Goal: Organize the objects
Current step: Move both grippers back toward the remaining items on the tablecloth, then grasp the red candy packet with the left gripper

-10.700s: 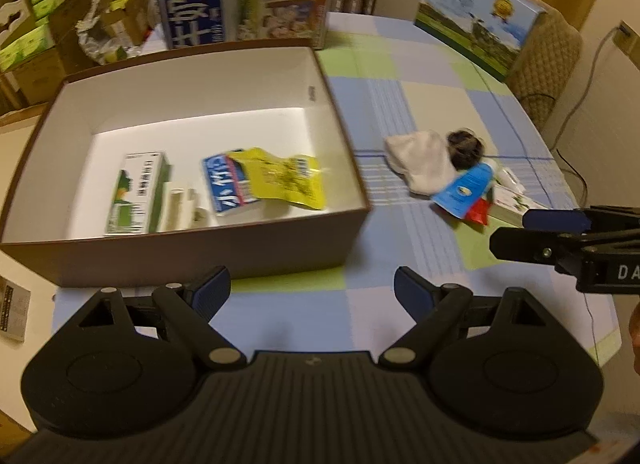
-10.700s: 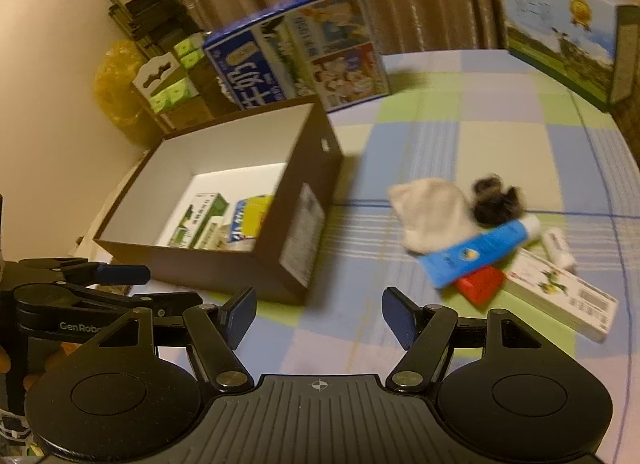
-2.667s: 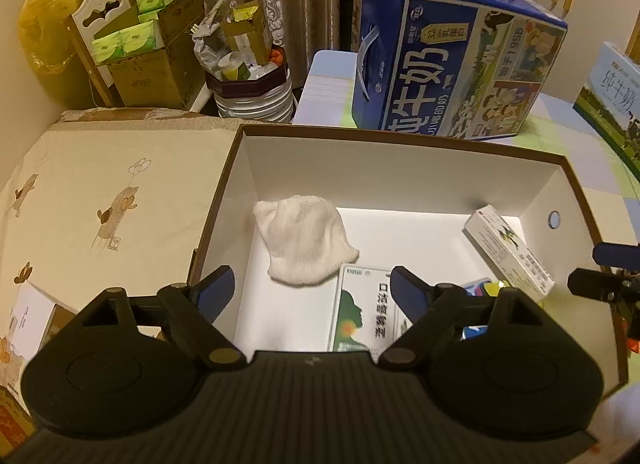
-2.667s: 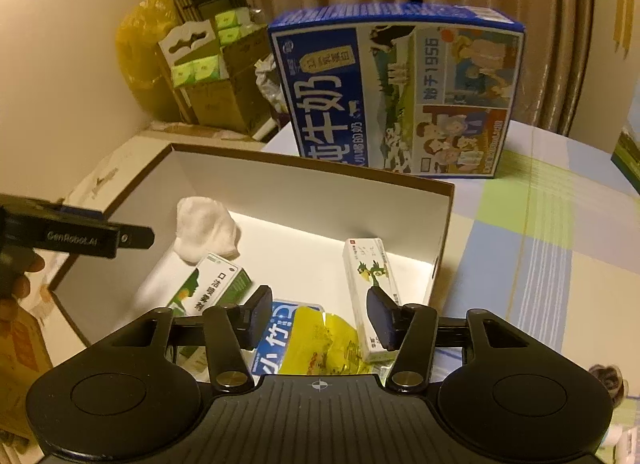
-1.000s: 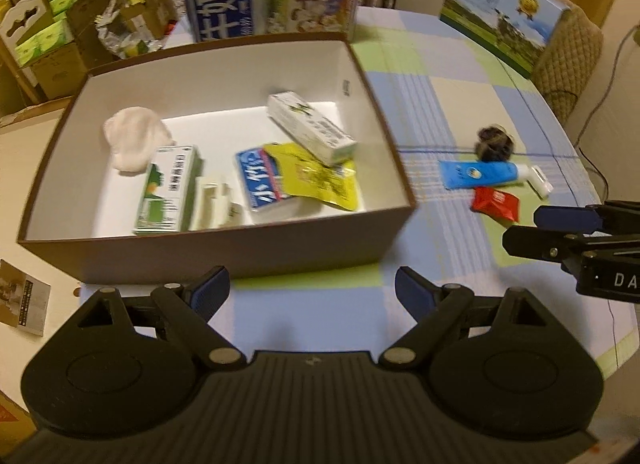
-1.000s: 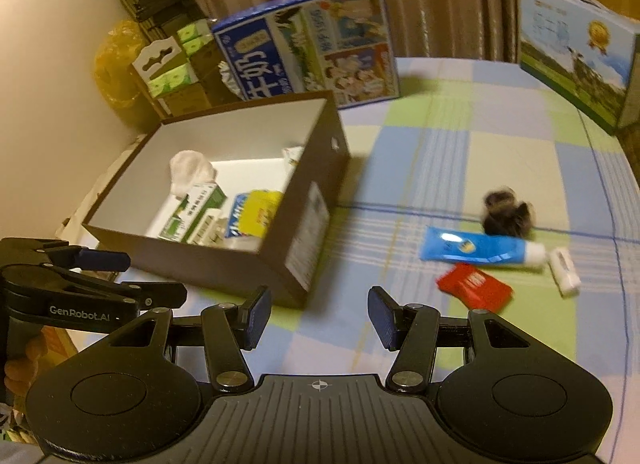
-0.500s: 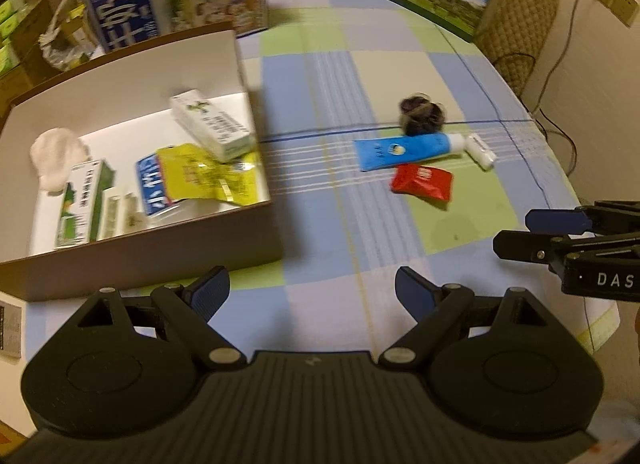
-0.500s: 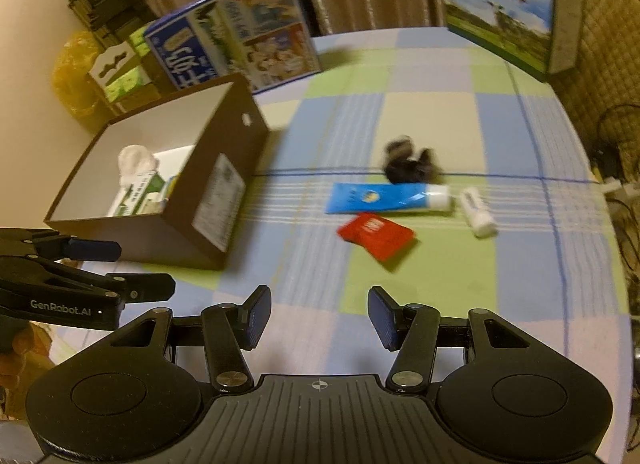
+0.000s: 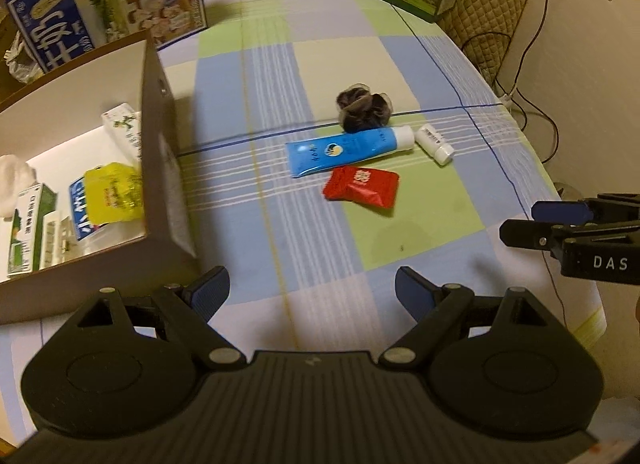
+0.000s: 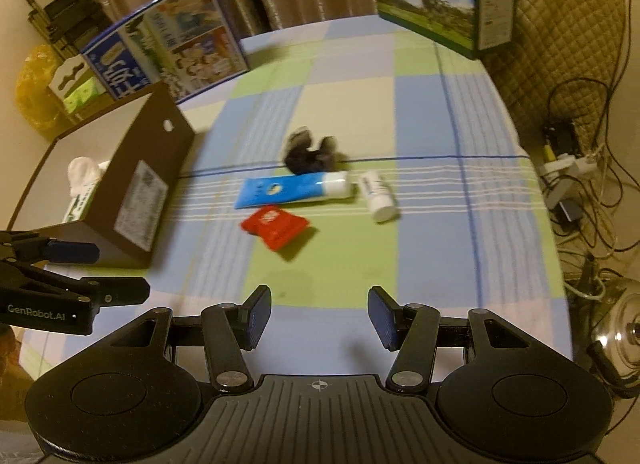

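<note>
Four items lie loose mid-worktop: dark scrunchie (image 9: 363, 105), blue tube (image 9: 344, 151), small white bottle (image 9: 434, 143), red packet (image 9: 362, 186). The scrunchie touches the tube near its cap end; the bottle sits just beside the cap; the packet lies just beside the tube on the near side.

Brown box (image 9: 164, 152) stands toward the left edge of the worktop, open-topped, holding a white cloth (image 10: 82, 172), cartons and a yellow pouch (image 9: 114, 192).

Left tongs (image 9: 312, 290) hover over the near edge, pads well apart, nothing between them. Right tongs (image 10: 319, 316) likewise spread and empty, aimed at the packet. Neither touches any item.

Judgement: sorting is partway; the four loose items remain to be boxed, with the packet nearest both tongs.

Risks:
- Packet is flat and slick; tongs closing from above may skid off or pinch only a corner, so it drops short of the box.
- Tube, scrunchie and bottle crowd together; reaching for one may nudge the bottle, which could roll toward the right edge.
- Both tongs converging on the same item could collide.
- Box wall is tall; a low carry may clip its rim.
</note>
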{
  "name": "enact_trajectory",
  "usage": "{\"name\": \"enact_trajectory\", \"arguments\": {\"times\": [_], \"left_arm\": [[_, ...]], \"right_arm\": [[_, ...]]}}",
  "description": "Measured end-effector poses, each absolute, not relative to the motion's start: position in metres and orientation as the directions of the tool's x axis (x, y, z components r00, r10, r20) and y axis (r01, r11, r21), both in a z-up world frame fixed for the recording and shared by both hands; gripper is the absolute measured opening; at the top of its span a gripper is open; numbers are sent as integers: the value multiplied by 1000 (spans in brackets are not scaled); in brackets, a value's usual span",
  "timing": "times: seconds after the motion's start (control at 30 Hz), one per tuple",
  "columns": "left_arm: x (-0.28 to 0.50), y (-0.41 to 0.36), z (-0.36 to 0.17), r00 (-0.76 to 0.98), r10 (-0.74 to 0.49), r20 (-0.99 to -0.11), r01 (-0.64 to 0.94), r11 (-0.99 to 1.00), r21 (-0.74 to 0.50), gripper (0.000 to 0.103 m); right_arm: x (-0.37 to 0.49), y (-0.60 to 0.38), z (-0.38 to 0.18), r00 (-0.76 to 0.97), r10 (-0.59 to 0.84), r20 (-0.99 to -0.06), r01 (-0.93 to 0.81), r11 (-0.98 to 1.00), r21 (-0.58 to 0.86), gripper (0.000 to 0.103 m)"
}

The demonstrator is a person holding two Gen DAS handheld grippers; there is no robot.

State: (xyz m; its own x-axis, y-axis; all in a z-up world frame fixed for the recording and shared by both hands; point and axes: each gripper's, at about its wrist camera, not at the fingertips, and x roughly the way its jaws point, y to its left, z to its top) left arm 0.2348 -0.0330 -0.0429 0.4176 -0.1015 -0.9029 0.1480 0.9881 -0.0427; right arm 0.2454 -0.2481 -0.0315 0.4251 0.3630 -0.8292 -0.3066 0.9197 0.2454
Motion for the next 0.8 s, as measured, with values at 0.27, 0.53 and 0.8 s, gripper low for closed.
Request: {"name": "enact_trajectory", "arguments": {"times": [0.27,0.53,0.8], "left_arm": [[259,-58,-57,399,-104,-911,137,989,-52,88],[284,-76,-76,406,-102,-908,95,993,-69,88],[314,-84,-101,417,-119,-901,20,992,-122,86]], "right_arm": [[262,-275,-46,412,332,-848,-267,934,236,51],[282,-296,-54,413,318,-853,-239,942,235,51],[305,-305,-57,435,313,-844,-223,946,236,51]]}}
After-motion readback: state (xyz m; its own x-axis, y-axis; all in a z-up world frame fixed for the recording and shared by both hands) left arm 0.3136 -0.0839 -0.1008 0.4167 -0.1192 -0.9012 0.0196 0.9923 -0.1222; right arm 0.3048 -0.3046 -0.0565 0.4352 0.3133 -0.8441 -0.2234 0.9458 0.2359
